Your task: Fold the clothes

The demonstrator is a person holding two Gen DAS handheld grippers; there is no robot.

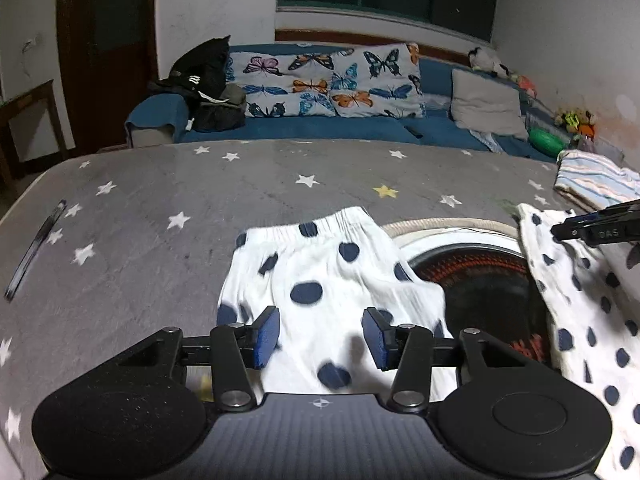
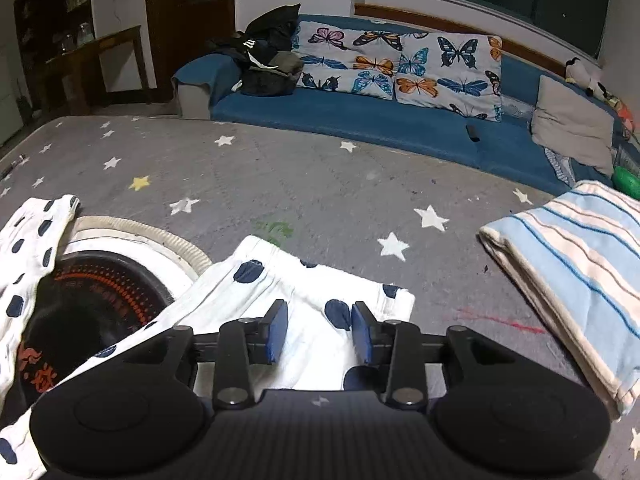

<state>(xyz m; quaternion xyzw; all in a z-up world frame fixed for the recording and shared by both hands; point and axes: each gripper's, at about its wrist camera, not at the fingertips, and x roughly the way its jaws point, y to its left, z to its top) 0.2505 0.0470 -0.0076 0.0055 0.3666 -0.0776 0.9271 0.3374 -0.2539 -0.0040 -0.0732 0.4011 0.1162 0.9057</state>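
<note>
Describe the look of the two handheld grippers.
Both match: the left gripper and right gripper have black bodies with round side housings, ribbed grey centres, silver pivot bolts on black linkage bars, and blue-padded fingers. A small crosshair mark sits mid-body. No cables or sleeves show.

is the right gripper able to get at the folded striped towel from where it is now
Probably yes. The right gripper hangs open over the polka-dot garment, and the striped towel lies off to its right on the starry cover with only bare cover between them.

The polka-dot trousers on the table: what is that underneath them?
Under the polka-dot trousers lies a round black panel with orange-red dotted rings and a pale rim, set in the grey star-patterned cloth. The legs cover both its sides, so its full shape is hidden.
</note>
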